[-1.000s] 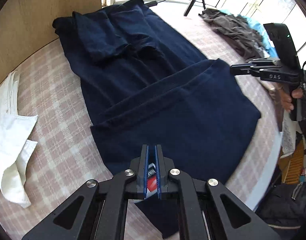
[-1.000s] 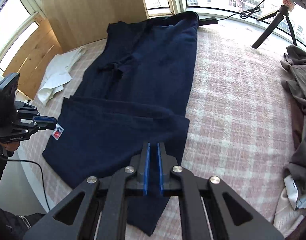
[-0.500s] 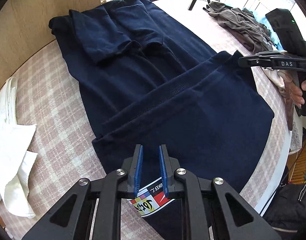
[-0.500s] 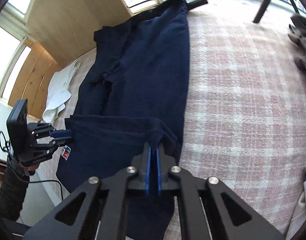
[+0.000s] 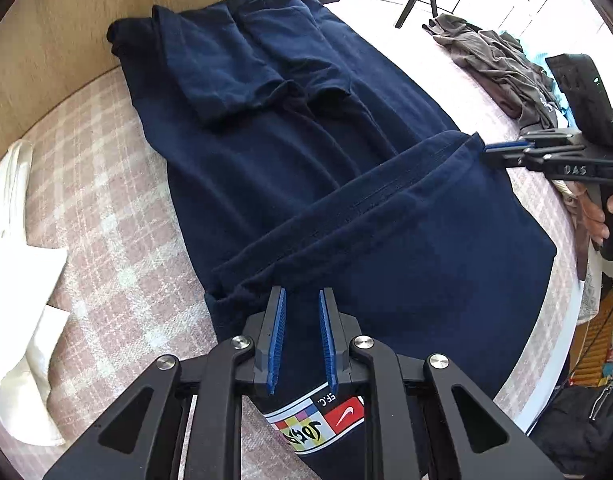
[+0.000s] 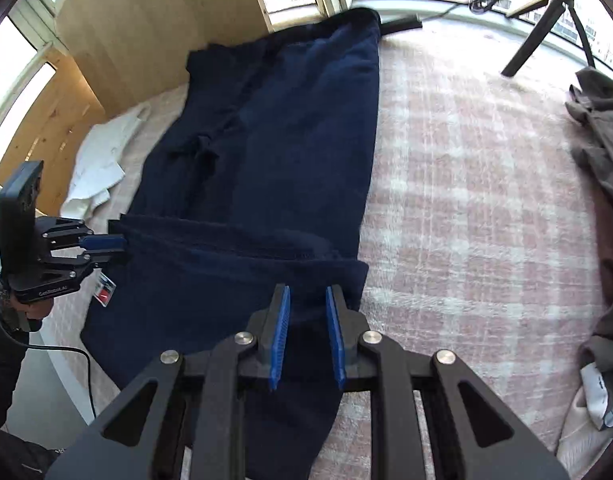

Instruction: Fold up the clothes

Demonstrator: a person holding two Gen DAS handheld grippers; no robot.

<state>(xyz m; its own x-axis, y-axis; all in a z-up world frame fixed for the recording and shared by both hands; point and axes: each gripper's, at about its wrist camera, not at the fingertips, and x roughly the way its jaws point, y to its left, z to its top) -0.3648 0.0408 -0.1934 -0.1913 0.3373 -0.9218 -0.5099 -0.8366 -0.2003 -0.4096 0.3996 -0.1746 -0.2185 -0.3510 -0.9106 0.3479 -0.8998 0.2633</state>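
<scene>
Both hand-held grippers, left (image 5: 300, 334) and right (image 6: 306, 334), just parted narrowly, releasing the navy shirt (image 5: 386, 240)

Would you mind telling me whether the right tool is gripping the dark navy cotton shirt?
Apart. The right wrist view shows the right tool with its blue pads open above the shirt, nothing pinched between them.

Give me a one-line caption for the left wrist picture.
Left gripper, jaws just opened, above the folded-over hem of a navy garment on a checked bedcover.
</scene>
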